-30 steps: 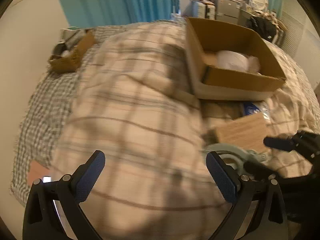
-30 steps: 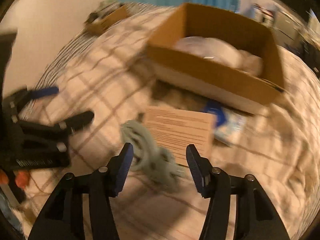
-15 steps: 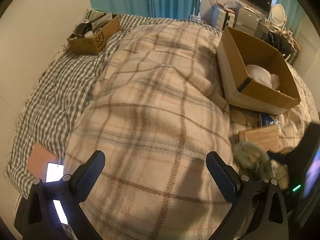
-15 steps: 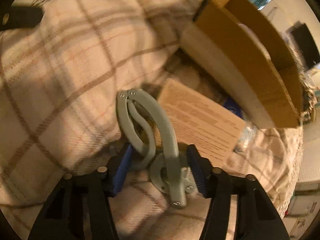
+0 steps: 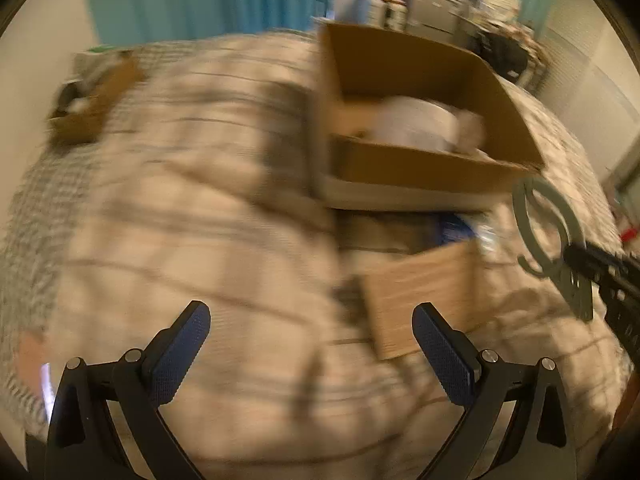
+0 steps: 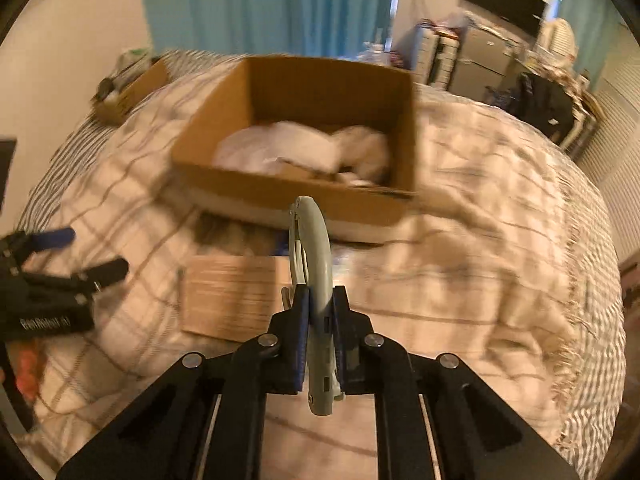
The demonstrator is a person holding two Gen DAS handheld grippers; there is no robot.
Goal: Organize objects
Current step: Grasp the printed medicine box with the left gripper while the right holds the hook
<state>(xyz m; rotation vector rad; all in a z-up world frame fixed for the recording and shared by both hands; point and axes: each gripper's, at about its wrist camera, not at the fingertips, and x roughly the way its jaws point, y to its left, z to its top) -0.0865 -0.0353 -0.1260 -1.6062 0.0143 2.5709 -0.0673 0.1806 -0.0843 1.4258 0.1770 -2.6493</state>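
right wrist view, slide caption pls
Right gripper shut on a grey hook, held before the cardboard box.

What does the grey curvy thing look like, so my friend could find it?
Find the big open cardboard box on the plaid blanket. In front of it, the right gripper pinches a grey metal bracket: curved like a hook, unlike the flat brown card beneath.

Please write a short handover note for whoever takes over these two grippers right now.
Right gripper: shut on the grey hook, held clear of the blanket, in front of the big cardboard box.
Left gripper: open, empty, above the blanket.
Box: open on the bed, white bags inside. A flat brown carton and a blue packet lie on the blanket in front of it. A smaller box sits far left.
Done: hook picked up.
Left: probably drop the hook in the big box, then the carton and packet.
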